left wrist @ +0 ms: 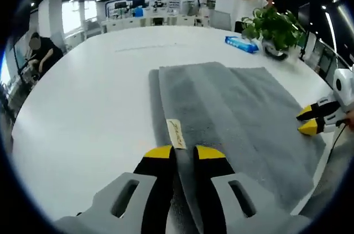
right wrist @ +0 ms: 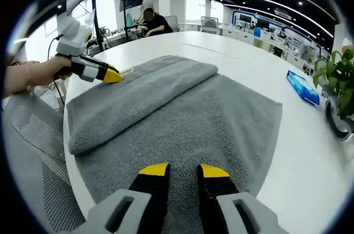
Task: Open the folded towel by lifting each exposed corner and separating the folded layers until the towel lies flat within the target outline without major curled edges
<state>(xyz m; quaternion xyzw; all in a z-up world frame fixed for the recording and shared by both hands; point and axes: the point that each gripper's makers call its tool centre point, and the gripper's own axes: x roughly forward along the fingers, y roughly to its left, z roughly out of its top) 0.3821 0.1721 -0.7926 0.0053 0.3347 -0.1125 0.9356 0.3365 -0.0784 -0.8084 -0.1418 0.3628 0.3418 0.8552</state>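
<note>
A grey towel [left wrist: 243, 112] lies on the white table [left wrist: 94, 101], with one long side folded over into a thick band [right wrist: 138, 93]. A small cream label [left wrist: 176, 133] sits at the band's near end. My left gripper [left wrist: 185, 154] is at that end beside the label, its jaws nearly together with the folded edge between them; seen from the right gripper view, the left gripper [right wrist: 113, 75] looks pinched on the band's corner. My right gripper [right wrist: 183, 171] hovers over the single-layer edge with its jaws apart. The right gripper [left wrist: 307, 121] also shows at the towel's right edge.
A blue packet [left wrist: 241, 43] and a potted plant [left wrist: 275, 26] stand at the far side of the table. A mesh chair [right wrist: 38, 134] is by the table's near edge. People are at desks in the background.
</note>
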